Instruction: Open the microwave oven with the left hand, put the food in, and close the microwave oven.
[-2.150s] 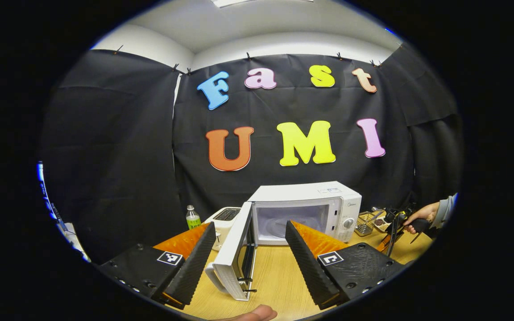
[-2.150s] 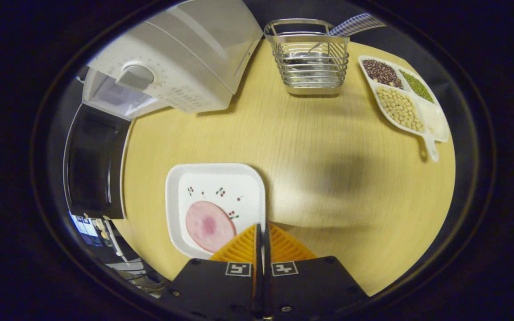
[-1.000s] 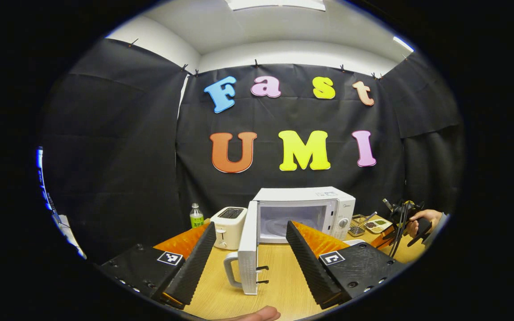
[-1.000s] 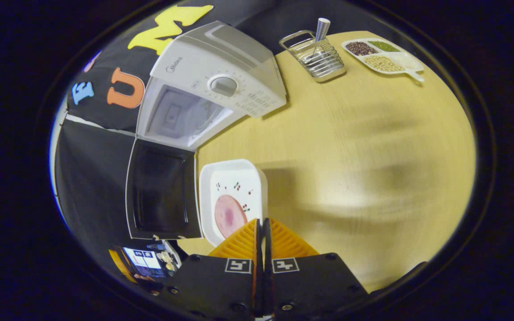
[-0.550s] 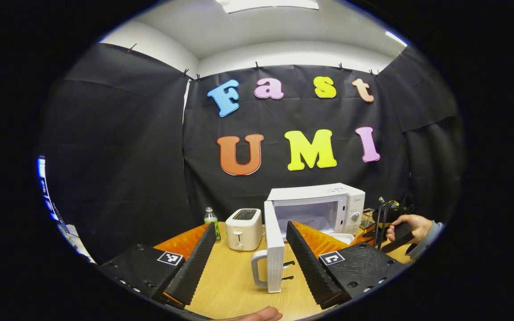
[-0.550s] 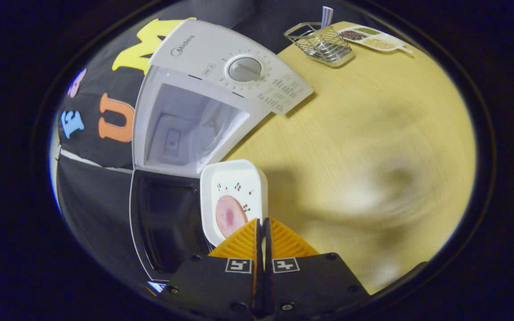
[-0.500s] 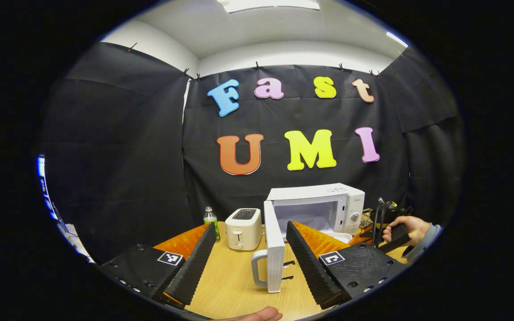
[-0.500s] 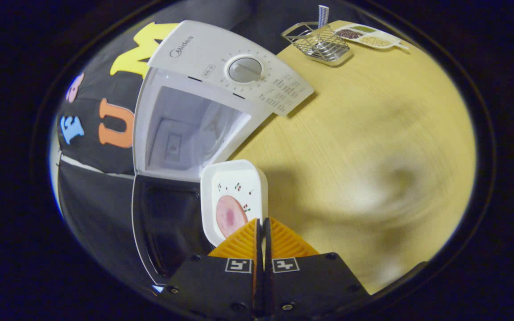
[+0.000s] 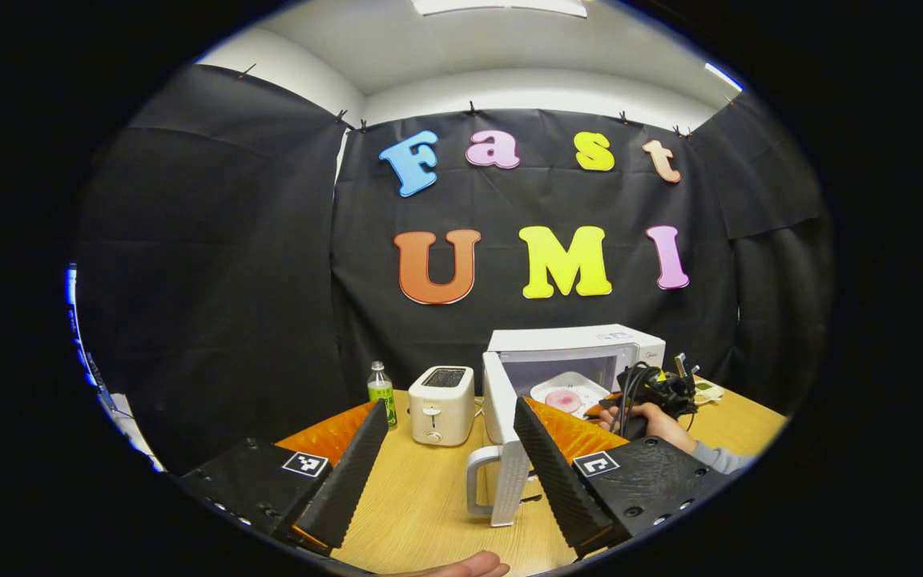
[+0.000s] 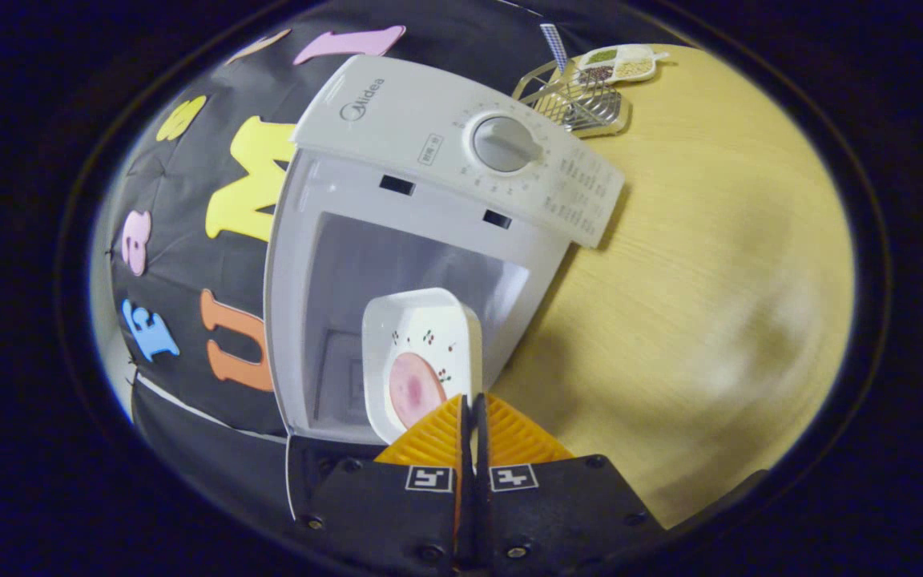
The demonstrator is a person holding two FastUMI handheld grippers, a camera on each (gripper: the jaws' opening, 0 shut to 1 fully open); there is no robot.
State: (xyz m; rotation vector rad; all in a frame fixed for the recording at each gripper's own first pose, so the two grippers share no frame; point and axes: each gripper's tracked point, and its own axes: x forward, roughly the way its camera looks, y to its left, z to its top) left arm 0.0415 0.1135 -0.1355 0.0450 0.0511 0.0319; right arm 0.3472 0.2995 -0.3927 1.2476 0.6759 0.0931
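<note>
Left gripper (image 9: 451, 417): spread wide, holding nothing, low over the table (image 9: 421, 513), near the door.
Right gripper (image 10: 470, 401): pinching the near rim of the plate (image 10: 421, 336), fingers pressed close on it.
Plate: white, carrying a pink slice of food (image 10: 415, 389), held at the mouth of the cavity.
Microwave (image 10: 437, 144): door (image 9: 501, 417) swung open toward the left.
Beside the microwave: toaster (image 9: 441, 393), then a bottle (image 9: 381, 390).
Far side of the table: wire basket (image 10: 578, 100), divided dish of beans (image 10: 618, 62).
</note>
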